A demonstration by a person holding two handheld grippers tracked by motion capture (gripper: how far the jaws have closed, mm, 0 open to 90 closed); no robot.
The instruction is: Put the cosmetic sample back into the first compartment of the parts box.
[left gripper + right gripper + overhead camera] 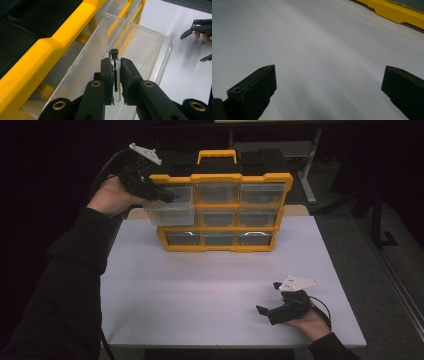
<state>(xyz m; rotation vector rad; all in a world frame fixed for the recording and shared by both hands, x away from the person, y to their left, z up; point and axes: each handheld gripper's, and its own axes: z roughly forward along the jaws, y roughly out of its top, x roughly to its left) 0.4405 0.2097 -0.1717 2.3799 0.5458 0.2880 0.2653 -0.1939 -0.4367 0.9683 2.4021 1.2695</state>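
Vial (116,75), small, clear glass with black cap, pinched upright between pads of left gripper (115,65), cap poking out above the pad tips. Sits over open top of clear drawer (150,50), inside its walls as seen along the jaws; cannot tell whether touching drawer floor.

Near edge of white table (200,295), well in front of yellow organizer (220,212): right gripper (267,310), resting low by table surface in person's hand, jaws spread wide, nothing between. Same in right gripper view (327,82): two black jaws far apart, bare table between, yellow organizer base (397,12) at far top right.

Further back, at organizer's top-left corner: clear drawer (170,210) pulled out of top-left slot, sticking forward of organizer front. Left gripper (167,195) right over it, pointing down into drawer, pressed shut on vial. Left hand (112,195) just left of organizer, dark sleeve trailing toward near edge.

Organizer standing upright at table's far side, yellow handle (216,155) on top, remaining clear drawers pushed in.
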